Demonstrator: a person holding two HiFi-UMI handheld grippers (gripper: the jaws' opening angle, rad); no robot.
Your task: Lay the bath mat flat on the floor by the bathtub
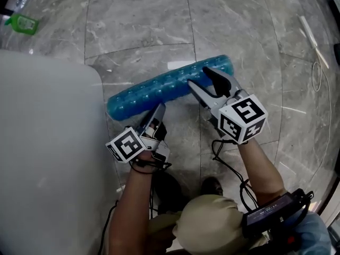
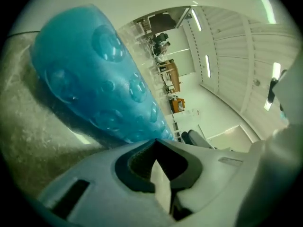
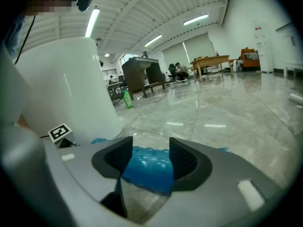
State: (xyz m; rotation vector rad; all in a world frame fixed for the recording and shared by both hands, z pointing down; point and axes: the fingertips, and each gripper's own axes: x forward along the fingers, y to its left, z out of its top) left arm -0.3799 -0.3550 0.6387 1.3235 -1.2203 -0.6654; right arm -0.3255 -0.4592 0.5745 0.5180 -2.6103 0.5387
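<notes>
Two ends of rolled mat [image 1: 159,89]: left gripper [image 1: 161,109] pressed together at near edge, right gripper [image 1: 197,77] spread astride. Pinch loose edge, unroll evenly by tub [image 1: 42,142].

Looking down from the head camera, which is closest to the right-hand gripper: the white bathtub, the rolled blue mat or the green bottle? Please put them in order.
From the right gripper, in the head view:
1. blue mat: right at its jaws, lying rolled across the floor.
2. bathtub: off to the left.
3. green bottle: in the far top-left corner, beyond the tub.
</notes>
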